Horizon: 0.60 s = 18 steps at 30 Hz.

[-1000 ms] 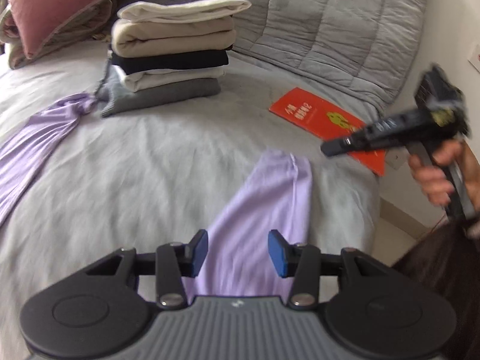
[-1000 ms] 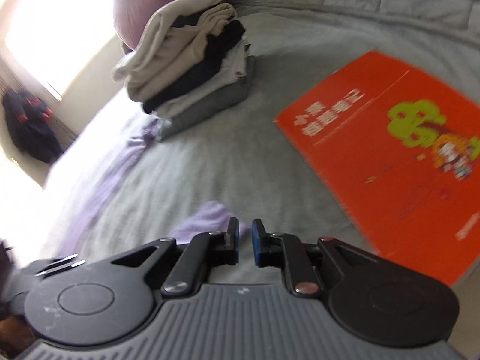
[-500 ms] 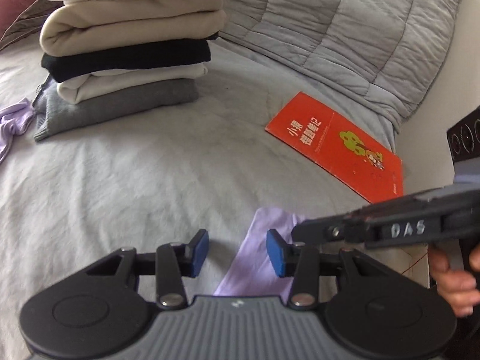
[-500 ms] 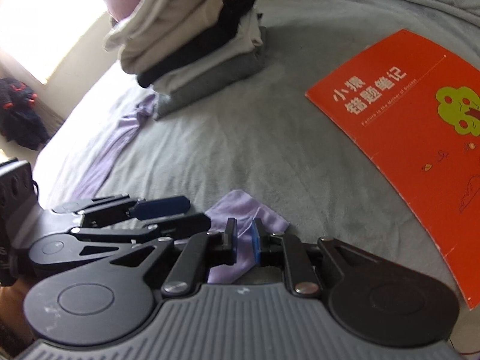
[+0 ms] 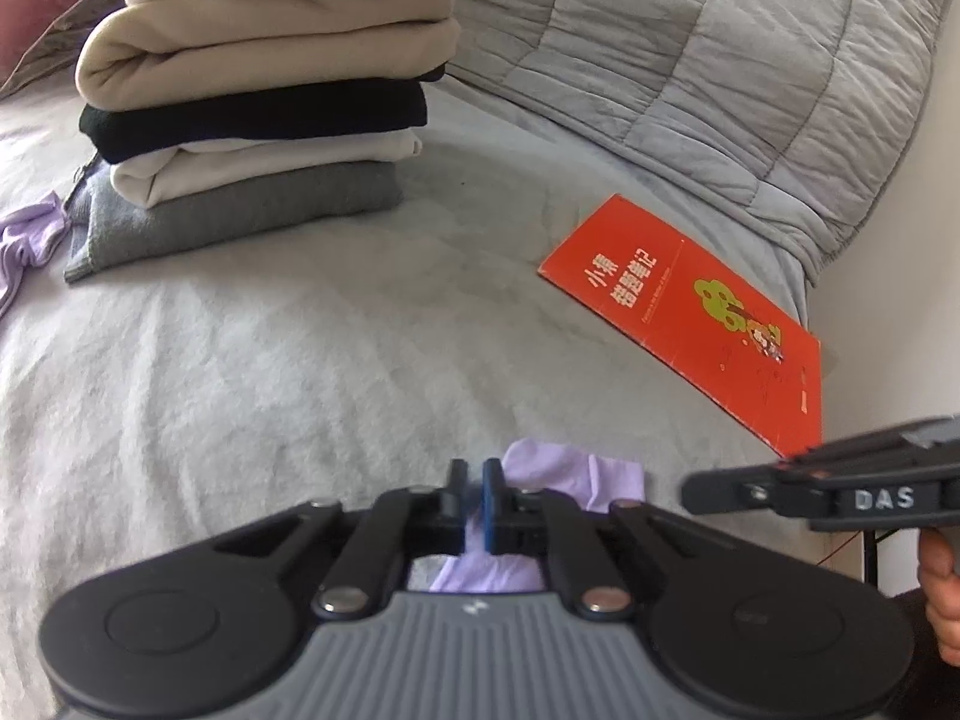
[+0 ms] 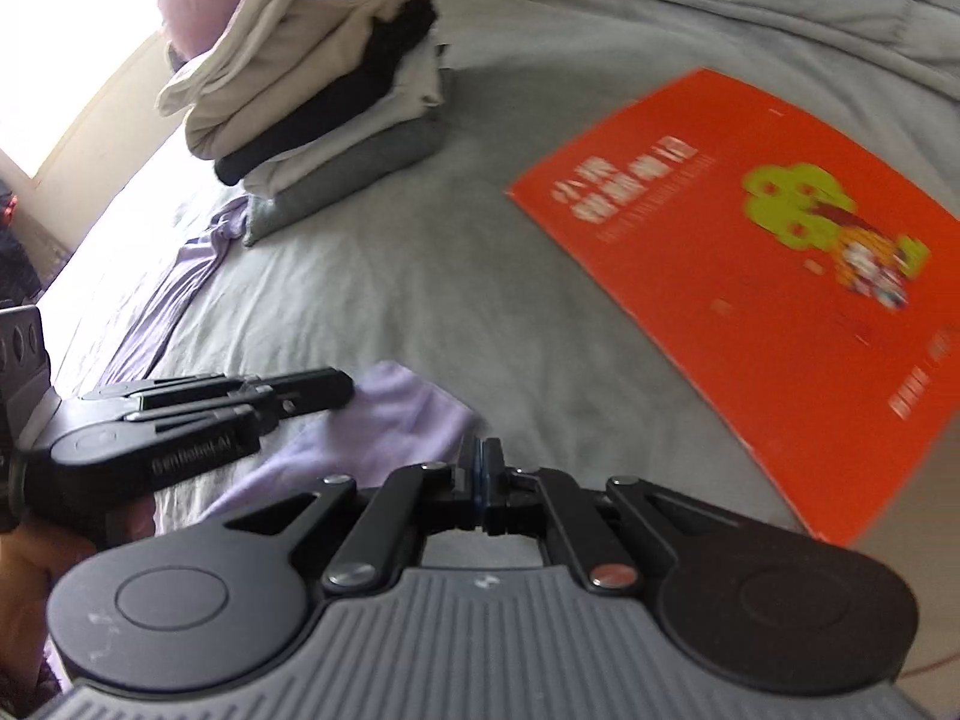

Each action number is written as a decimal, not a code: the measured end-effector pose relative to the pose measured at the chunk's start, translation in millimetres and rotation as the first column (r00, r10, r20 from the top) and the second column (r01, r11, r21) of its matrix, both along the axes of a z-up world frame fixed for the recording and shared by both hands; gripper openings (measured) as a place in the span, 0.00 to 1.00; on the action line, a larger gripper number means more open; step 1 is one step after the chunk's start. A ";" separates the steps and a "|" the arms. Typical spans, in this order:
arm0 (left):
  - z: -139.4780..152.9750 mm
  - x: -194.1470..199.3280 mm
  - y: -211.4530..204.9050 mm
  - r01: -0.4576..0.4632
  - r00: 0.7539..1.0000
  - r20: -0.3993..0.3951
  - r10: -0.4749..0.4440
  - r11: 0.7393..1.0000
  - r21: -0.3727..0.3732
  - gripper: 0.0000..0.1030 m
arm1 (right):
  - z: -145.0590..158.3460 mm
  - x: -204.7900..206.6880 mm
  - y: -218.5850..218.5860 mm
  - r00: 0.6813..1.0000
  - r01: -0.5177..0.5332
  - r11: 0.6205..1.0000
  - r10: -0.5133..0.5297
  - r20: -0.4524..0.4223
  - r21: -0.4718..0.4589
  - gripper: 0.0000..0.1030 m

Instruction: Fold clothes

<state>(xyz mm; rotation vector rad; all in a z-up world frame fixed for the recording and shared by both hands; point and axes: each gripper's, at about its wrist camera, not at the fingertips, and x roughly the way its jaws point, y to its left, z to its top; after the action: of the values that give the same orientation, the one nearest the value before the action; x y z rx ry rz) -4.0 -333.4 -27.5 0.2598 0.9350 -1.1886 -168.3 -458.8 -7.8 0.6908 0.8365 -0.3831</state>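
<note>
A lilac garment [image 5: 570,474] lies on the grey bed, its near end bunched under both grippers. My left gripper [image 5: 475,483] is shut on that end's left edge; it shows in the right wrist view [image 6: 324,387] lying across the lilac cloth [image 6: 390,420]. My right gripper [image 6: 480,468] is shut at the cloth's right corner; whether it pinches cloth is unclear. It shows at the right of the left wrist view [image 5: 696,492]. Another part of the garment [image 5: 30,240] trails beside the stack.
A stack of folded clothes [image 5: 258,96] stands at the back left, also in the right wrist view [image 6: 324,96]. An orange booklet [image 5: 690,312] lies right of the grippers, near the bed's edge. A quilted grey blanket [image 5: 690,60] is heaped behind.
My left gripper has shut on the lilac cloth; it was open before. Both grippers have moved forward toward the stack, dragging the garment's end along the bed.
</note>
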 end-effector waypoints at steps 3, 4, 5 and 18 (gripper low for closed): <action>3.8 -0.9 1.7 -0.035 0.999 -0.014 0.035 0.999 -0.024 0.10 | 2.1 -7.0 -4.7 0.997 0.037 0.998 -0.040 0.061 0.054 0.15; 6.8 -3.2 3.9 -0.040 0.999 -0.018 0.039 0.998 -0.044 0.10 | 2.1 -7.8 -5.9 0.995 0.049 0.997 -0.054 0.081 0.065 0.18; 9.8 -6.0 6.5 -0.033 0.999 -0.029 0.031 0.997 -0.064 0.10 | 1.6 -8.5 -7.2 0.993 0.061 0.995 -0.068 0.100 0.077 0.24; -5.6 -32.9 12.8 0.105 0.969 -0.213 -0.128 0.988 -0.117 0.10 | -8.5 -2.8 -17.5 0.979 0.077 0.985 -0.104 0.174 0.154 0.41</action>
<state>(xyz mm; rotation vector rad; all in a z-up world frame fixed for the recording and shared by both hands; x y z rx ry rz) -36.9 -320.7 -33.1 0.1009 1.0572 -1.3911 -171.1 -476.3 -16.4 0.8901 0.6653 -0.3372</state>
